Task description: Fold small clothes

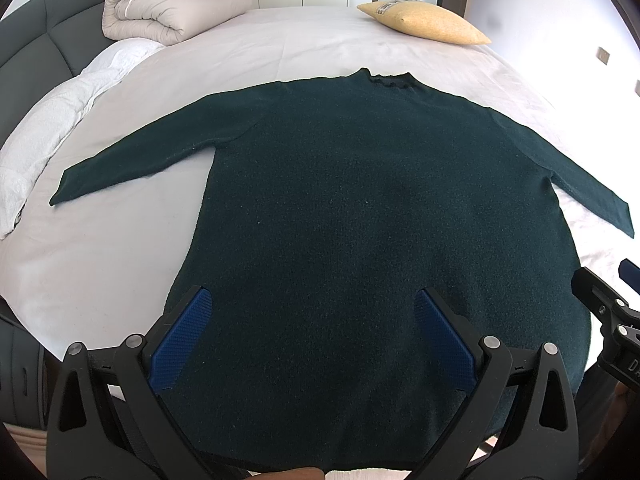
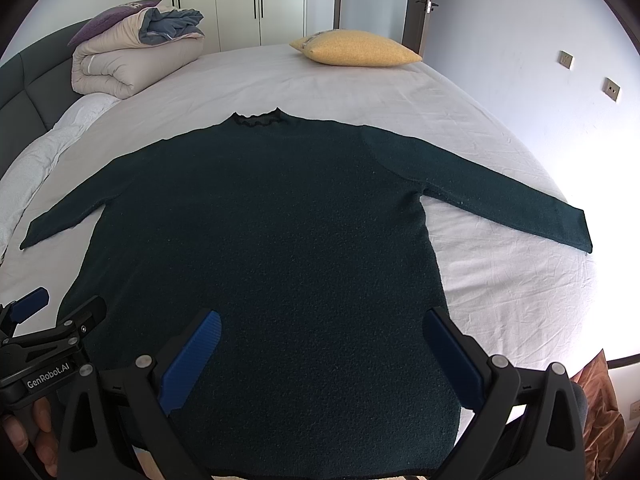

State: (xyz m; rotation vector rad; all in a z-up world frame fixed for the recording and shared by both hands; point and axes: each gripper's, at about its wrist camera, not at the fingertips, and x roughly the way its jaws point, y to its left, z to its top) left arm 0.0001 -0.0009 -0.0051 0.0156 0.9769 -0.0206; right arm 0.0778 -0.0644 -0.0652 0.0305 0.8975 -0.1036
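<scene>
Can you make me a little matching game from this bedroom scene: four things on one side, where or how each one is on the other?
Things:
1. sweater
2. yellow pillow
3. folded duvet
4. left hand-held gripper

Descriptions:
A. at the bed's far edge
B. spread flat, sleeves out
C. open above the hem
D. piled by the headboard

Pairs: 1-B, 2-A, 3-D, 4-C

Dark green sweater (image 1: 360, 200) lies flat on the bed (image 1: 280, 40), sleeves spread.
</scene>
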